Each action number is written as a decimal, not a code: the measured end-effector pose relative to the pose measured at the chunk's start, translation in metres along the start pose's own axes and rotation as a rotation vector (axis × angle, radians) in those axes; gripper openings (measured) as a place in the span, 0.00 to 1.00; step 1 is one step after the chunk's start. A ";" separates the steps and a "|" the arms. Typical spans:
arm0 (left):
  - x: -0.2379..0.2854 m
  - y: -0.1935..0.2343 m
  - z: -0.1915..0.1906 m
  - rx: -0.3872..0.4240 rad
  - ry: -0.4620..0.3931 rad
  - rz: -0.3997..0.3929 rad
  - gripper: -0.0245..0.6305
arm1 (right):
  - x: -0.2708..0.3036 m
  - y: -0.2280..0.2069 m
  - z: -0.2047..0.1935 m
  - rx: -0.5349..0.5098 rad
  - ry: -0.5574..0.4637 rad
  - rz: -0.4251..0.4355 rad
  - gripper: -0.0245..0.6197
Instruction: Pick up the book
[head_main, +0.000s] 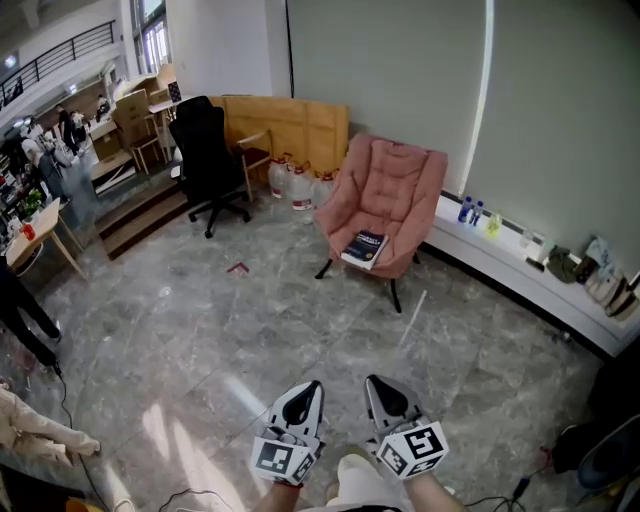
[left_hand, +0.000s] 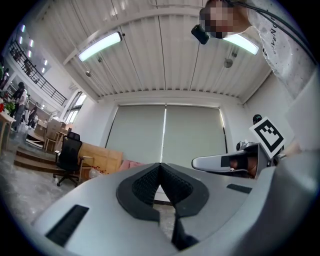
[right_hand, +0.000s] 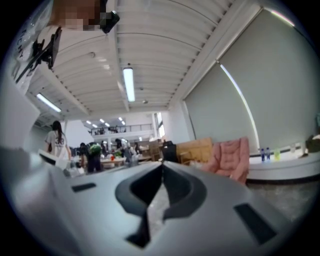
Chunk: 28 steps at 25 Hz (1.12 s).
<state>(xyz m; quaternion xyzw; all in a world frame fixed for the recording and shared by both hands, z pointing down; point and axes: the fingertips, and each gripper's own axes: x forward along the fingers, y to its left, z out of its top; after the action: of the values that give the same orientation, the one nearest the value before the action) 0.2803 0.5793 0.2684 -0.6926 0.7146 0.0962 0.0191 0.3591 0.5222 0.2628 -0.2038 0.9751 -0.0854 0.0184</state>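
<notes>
A dark blue book (head_main: 365, 248) lies on the seat of a pink armchair (head_main: 392, 185) across the grey stone floor, far ahead of both grippers. My left gripper (head_main: 312, 386) and right gripper (head_main: 372, 381) are side by side at the bottom of the head view, both pointing towards the chair. Each has its jaws together with nothing between them. In the left gripper view the tips of the left gripper (left_hand: 160, 165) meet, and the right gripper (left_hand: 235, 161) shows beside it. The right gripper (right_hand: 162, 164) is shut too, with the armchair (right_hand: 232, 157) off to its right.
A black office chair (head_main: 210, 150), wooden crates (head_main: 290, 125) and water jugs (head_main: 298, 185) stand left of the armchair. A white ledge (head_main: 520, 265) with bottles and bags runs along the right wall. Steps (head_main: 140, 215), tables and people are at the far left.
</notes>
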 end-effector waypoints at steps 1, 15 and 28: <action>-0.001 0.004 -0.002 -0.002 0.003 0.006 0.06 | 0.004 0.001 -0.002 0.000 0.006 0.005 0.06; 0.057 0.091 -0.006 0.038 0.021 0.046 0.06 | 0.109 -0.021 -0.010 0.024 0.020 0.068 0.06; 0.158 0.170 -0.008 0.013 0.008 -0.019 0.06 | 0.220 -0.051 0.003 0.025 -0.012 0.039 0.06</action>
<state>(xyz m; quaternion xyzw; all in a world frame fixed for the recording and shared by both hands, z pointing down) 0.1064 0.4259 0.2702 -0.6994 0.7089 0.0885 0.0215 0.1781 0.3881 0.2688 -0.1850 0.9776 -0.0962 0.0287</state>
